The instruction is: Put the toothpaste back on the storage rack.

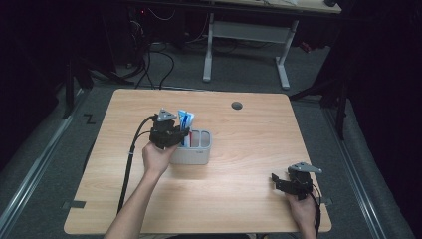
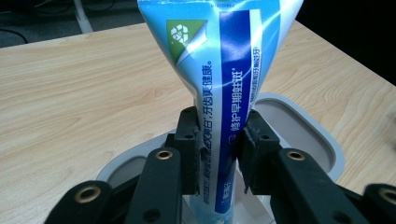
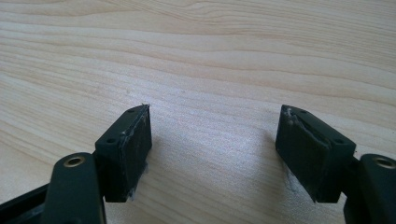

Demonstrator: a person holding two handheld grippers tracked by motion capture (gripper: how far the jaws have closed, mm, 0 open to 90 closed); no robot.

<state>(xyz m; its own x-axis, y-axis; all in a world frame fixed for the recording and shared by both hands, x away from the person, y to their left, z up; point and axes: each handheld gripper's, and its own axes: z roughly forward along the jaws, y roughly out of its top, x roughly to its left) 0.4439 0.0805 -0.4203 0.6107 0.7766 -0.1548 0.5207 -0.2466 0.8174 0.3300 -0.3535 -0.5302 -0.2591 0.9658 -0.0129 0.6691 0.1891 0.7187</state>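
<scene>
The left gripper (image 2: 217, 154) has its jaws clenched on a blue toothpaste tube (image 2: 219, 79), the two black pads pressing its lower body from either side. The tube stands upright, flat crimped end up, with its bottom down inside the near-left compartment of a pale grey organiser (image 2: 317, 140). White and blue print runs lengthwise along the tube, and a green square mark sits near the top.

In the high view the left gripper (image 1: 171, 134) sits at the left end of the organiser (image 1: 199, 154), near the middle of the wooden counter (image 1: 249, 129). The tube (image 1: 185, 118) rises above the organiser's rim. The person's left hand (image 1: 158, 158) holds the gripper from the near side, its cable trailing off toward the near left edge.

The right gripper (image 3: 215, 154) has its jaws released and wide apart, with nothing between them and bare wood grain beyond. In the high view it (image 1: 293, 185) rests at the near right corner of the counter, well apart from the organiser.

The tube looks light and soft: its plastic skin is glossy and probably slippery, and the body would likely dent under a hard squeeze. The firmer places to grip appear to be low on the body, where the jaws now sit, or across the flat crimp; a squeeze at the full middle could push paste toward the cap. The organiser looks stiff and light, so it may shift if the tube drags against its wall.
</scene>
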